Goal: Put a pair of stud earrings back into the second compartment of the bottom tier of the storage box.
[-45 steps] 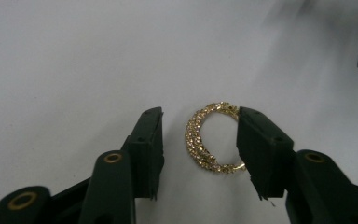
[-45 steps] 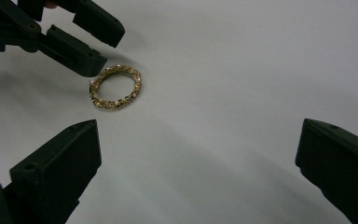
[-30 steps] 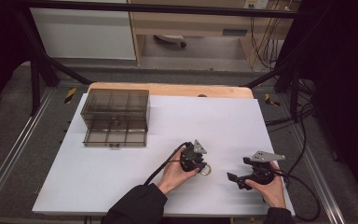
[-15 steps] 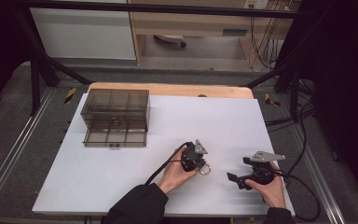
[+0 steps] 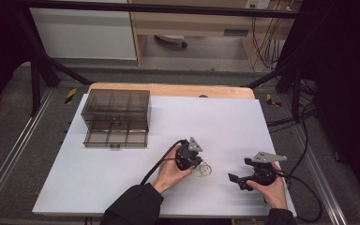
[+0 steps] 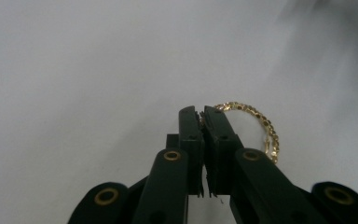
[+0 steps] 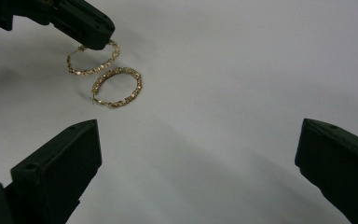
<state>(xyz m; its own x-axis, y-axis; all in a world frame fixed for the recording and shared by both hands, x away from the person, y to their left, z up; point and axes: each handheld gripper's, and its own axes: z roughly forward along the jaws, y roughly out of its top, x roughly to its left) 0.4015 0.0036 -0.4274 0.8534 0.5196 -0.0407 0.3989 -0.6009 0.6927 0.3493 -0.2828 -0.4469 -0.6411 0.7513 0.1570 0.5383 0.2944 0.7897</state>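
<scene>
left gripper (image 6: pixel 203 112) pinching the rim of one gold hoop earring (image 6: pixel 256 128) flat on the white table (image 5: pixel 122 164), second earring (image 7: pixel 116 86) just beside it, nearer than the wide-spread right gripper (image 7: pixel 198 154).

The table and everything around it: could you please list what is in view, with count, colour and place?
Hoop earring in the jaws: one, gold, pinched at its rim by the left gripper.
Second hoop earring: one, gold, flat on the sheet beside the first.
Drawer organiser: one, smoky transparent grey, far left of the sheet, lower drawer pulled out.
White sheet: one, covering the table.
Wooden tabletop: one, light brown, its far edge showing.
Left gripper: one, black, jaws closed on the earring, centre near side.
Right gripper: one, black, jaws wide apart, near right.
</scene>
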